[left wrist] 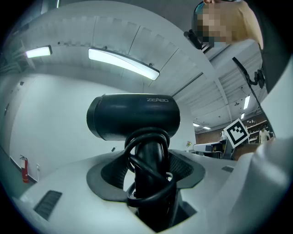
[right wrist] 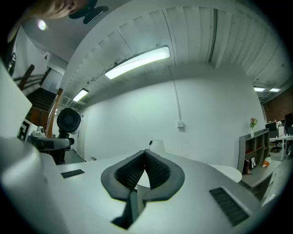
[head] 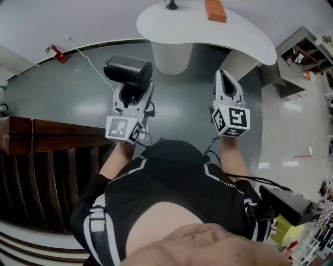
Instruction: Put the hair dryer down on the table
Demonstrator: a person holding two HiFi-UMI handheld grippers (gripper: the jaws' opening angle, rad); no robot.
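head view shows white table (head: 229, 31), orange box (head: 215, 10) beyond the hair dryer (head: 127, 71).

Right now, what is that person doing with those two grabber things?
A person holds a two-jaw gripper in each hand. The left gripper clamps the handle of a black hair dryer, cord wrapped round it, up in the air. The right gripper is shut and empty. The white rounded table lies ahead.

Black hair dryer (head: 128, 72), cord coiled round handle, upright in left tool (head: 135, 94), white table (head: 174, 25) beyond
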